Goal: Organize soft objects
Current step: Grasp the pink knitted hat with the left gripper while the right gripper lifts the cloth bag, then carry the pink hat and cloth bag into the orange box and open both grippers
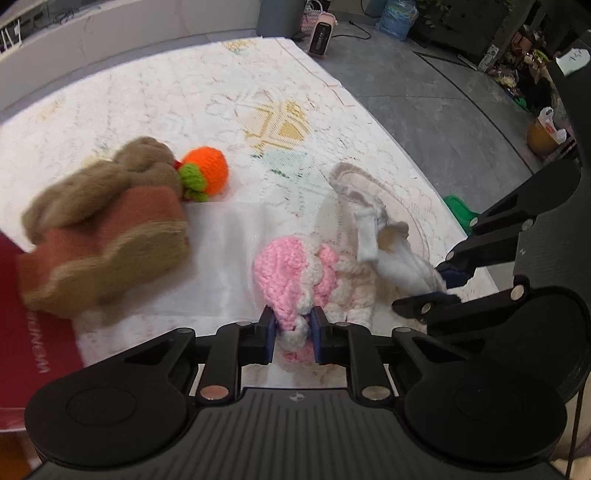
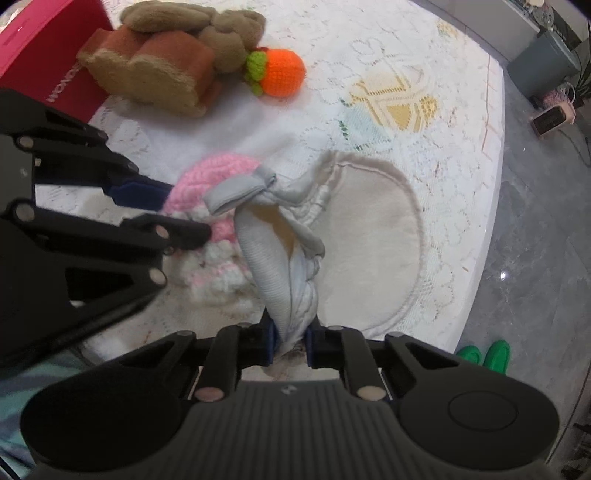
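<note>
My left gripper (image 1: 292, 334) is shut on a pink and white knitted hat (image 1: 295, 269), which lies on the lace tablecloth (image 1: 147, 107). My right gripper (image 2: 290, 341) is shut on a white cloth bib (image 2: 369, 236), bunched and lifted at its near end; its round part rests on the table. The hat also shows in the right wrist view (image 2: 214, 177), with the left gripper (image 2: 177, 206) on it. A brown plush toy (image 1: 107, 221) and an orange knitted fruit (image 1: 205, 170) lie at the far left, touching each other.
A red box (image 1: 33, 332) stands at the left, against the plush toy. The table's right edge (image 2: 495, 184) drops to a grey floor. A small heater (image 1: 320, 35) stands on the floor beyond the table. Green shoes (image 2: 484, 356) lie below the edge.
</note>
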The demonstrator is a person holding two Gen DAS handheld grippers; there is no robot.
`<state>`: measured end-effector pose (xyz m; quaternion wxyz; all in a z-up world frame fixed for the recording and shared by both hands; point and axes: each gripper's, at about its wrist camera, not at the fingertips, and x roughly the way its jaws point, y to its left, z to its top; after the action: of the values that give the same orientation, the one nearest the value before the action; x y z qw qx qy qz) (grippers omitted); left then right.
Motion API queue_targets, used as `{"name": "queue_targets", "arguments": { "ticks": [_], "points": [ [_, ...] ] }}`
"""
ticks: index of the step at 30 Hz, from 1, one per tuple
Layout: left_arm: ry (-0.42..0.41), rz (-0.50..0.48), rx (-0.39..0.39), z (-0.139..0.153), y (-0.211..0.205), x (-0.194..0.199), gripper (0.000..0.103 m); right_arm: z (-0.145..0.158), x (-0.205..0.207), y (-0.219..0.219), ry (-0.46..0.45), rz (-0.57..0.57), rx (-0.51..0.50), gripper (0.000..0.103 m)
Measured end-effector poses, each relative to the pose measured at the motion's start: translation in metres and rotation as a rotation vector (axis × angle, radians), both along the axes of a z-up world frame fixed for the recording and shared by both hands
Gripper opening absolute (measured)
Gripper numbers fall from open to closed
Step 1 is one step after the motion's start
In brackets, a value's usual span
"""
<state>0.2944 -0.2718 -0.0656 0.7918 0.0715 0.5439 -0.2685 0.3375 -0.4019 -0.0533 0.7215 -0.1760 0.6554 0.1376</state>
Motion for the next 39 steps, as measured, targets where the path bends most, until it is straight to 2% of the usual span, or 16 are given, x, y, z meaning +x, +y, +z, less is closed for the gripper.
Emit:
{"name": "queue_targets", "arguments": {
  "ticks": [3, 12, 17, 24, 34, 39],
  "points": [
    [-0.020, 0.001, 0.034, 0.013, 0.012, -0.005, 0.020, 0.011, -0.005, 0.008, -0.023, 0.002, 0.001, 0.011],
    [-0.075, -0.046, 0.043, 0.056, 0.060, -0.035, 0.020, 0.065, -0.016, 0.036, -0.106, 0.005, 0.011, 0.010],
    [-0.120, -0.058, 0.026, 0.084, 0.091, -0.054, 0.020, 0.096, -0.037, 0.064, -0.152, 0.048, 0.007, 0.009],
    [-0.212, -0.045, 0.043, 0.121, 0.144, -0.076, 0.020, 0.141, -0.063, 0.110, -0.204, 0.145, 0.019, 0.009],
    [-0.362, 0.085, 0.064, 0.173, 0.236, -0.096, 0.020, 0.202, -0.091, 0.210, -0.301, 0.317, 0.045, 0.009],
    [-0.395, 0.175, 0.105, 0.181, 0.278, -0.097, 0.020, 0.220, -0.099, 0.264, -0.340, 0.405, 0.083, 0.010]
  ]
}}
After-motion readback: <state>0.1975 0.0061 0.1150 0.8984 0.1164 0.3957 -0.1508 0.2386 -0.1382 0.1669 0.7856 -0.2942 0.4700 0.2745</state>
